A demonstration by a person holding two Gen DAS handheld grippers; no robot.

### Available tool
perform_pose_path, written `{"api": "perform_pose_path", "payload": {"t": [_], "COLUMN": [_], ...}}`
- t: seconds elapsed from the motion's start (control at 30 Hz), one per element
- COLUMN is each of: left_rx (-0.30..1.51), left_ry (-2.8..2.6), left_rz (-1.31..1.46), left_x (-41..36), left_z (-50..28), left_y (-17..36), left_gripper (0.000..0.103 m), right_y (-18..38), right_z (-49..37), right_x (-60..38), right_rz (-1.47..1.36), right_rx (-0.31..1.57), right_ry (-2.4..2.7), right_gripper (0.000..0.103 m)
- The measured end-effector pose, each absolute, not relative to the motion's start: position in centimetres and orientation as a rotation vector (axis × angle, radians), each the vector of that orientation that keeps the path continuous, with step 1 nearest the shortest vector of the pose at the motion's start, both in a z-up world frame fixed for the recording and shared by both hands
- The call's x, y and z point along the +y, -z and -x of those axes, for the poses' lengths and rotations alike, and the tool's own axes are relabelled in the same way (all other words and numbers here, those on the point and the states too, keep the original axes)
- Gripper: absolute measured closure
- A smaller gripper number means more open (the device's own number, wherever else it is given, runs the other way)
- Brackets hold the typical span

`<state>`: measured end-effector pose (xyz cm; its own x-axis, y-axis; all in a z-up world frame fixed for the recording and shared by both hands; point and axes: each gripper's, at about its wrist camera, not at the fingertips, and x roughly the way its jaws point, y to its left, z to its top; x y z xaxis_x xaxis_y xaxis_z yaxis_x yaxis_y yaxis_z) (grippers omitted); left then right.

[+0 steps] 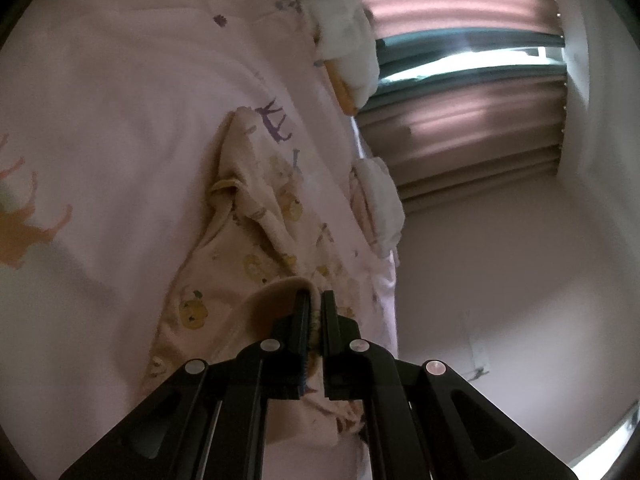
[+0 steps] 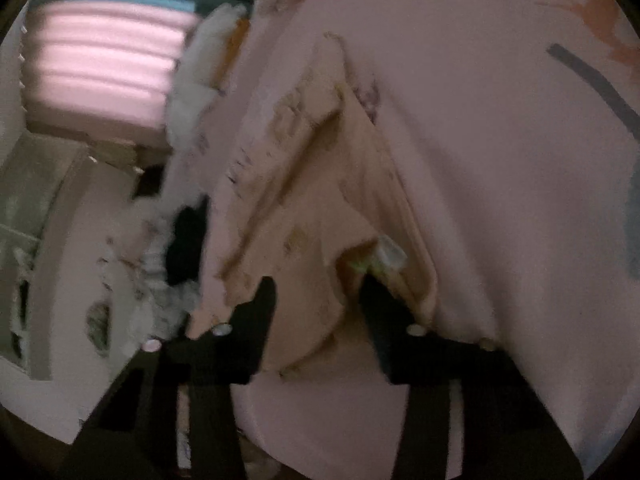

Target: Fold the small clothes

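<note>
A small cream baby garment point(image 1: 256, 216) with yellow animal prints lies crumpled on the pink bed sheet point(image 1: 120, 120). My left gripper point(image 1: 316, 300) is shut on the garment's ribbed hem. In the blurred right wrist view the same garment point(image 2: 304, 200) lies ahead, with a white label point(image 2: 386, 256) showing near one fingertip. My right gripper point(image 2: 316, 284) is open, its jaws wide apart, with the garment's near edge between them.
Folded white clothes point(image 1: 344, 28) and another white pile point(image 1: 380, 200) sit along the bed's edge. Beyond the edge are pink window blinds point(image 1: 460, 12) and a wall. A heap of clothes point(image 2: 160, 264) lies left of the bed in the right wrist view.
</note>
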<state>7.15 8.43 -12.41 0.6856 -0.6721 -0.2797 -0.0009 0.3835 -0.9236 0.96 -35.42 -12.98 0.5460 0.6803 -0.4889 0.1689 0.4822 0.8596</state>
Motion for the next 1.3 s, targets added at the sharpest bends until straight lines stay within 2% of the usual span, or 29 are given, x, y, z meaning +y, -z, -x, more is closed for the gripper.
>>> {"api": "perform_pose_path", "payload": {"t": [0.07, 0.13, 0.17, 0.2, 0.3, 0.47, 0.67, 0.87, 1.13, 1.3], "left_rx": [0.725, 0.734, 0.736, 0.734, 0.711, 0.696, 0.631, 0.599, 0.834, 0.921], "left_ry": [0.479, 0.476, 0.471, 0.471, 0.469, 0.477, 0.471, 0.391, 0.143, 0.031], "left_rz": [1.106, 1.102, 1.103, 1.115, 1.186, 1.243, 1.211, 1.214, 1.088, 1.004], "left_x": [8.4, 8.4, 8.4, 8.5, 9.1, 9.6, 10.0, 11.1, 9.3, 8.8], "left_z": [-7.1, -7.2, -7.1, -7.1, -7.1, -8.0, -9.9, -14.6, -23.7, -25.9], "left_y": [12.5, 12.6, 12.7, 12.8, 13.2, 12.7, 9.1, 8.3, 12.9, 13.6], "left_gripper": [0.102, 0.102, 0.102, 0.102, 0.102, 0.102, 0.102, 0.102, 0.102, 0.102], "right_y": [12.8, 13.2, 13.6, 14.0, 13.8, 10.4, 7.6, 6.7, 10.1, 12.7], "right_z": [-1.2, -2.0, -2.3, -2.5, -2.4, -2.9, -6.2, -11.0, -18.6, -20.5], "right_x": [-35.0, -34.4, -34.3, -34.5, -35.2, -36.0, -35.2, -36.3, -36.1, -37.3], "right_rz": [-1.019, -0.953, -0.965, -0.987, -1.052, -1.110, -1.101, -1.104, -0.939, -0.935], "right_rx": [0.982, 1.013, 1.011, 1.006, 0.955, 0.822, 0.778, 0.773, 0.937, 1.014], "right_ry": [-0.381, -0.327, -0.323, -0.316, -0.347, -0.411, -0.434, -0.371, -0.170, -0.104], "right_gripper": [0.074, 0.083, 0.092, 0.097, 0.097, 0.097, 0.098, 0.098, 0.098, 0.095]}}
